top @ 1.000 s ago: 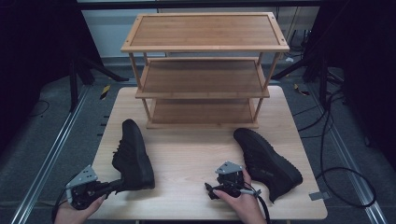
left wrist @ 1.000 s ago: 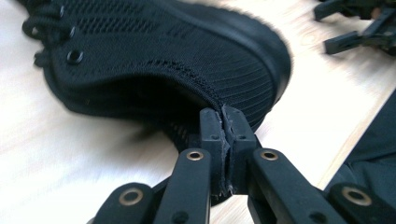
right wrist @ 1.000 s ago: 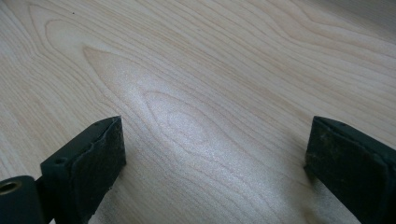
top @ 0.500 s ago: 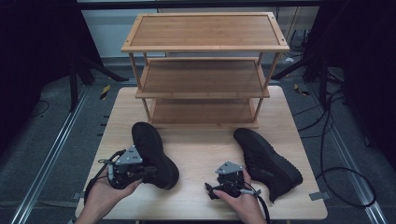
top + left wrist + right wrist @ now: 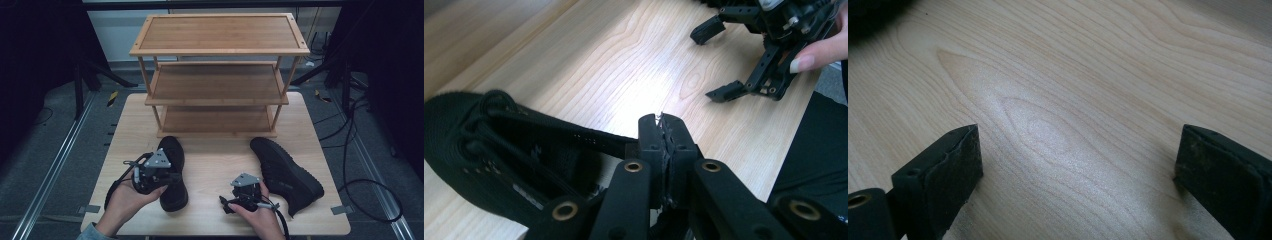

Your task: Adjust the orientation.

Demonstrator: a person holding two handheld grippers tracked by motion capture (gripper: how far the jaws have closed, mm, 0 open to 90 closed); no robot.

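Two black shoes lie on the wooden table (image 5: 125,127) before the bamboo rack (image 5: 219,75). The left gripper (image 5: 172,176) is clamped on the collar of the left shoe (image 5: 174,170). The right gripper (image 5: 226,204), jaws wide apart, rests on bare wood near the table's front edge, beside the right shoe (image 5: 290,172). Open tabletop separates the shoes.

The left claw (image 5: 167,176) covers part of the left shoe (image 5: 173,165). In the left gripper view, that shoe's toe is cut off.

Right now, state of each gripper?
Left gripper: closed on the left shoe.
Right gripper: open, empty, over the table.
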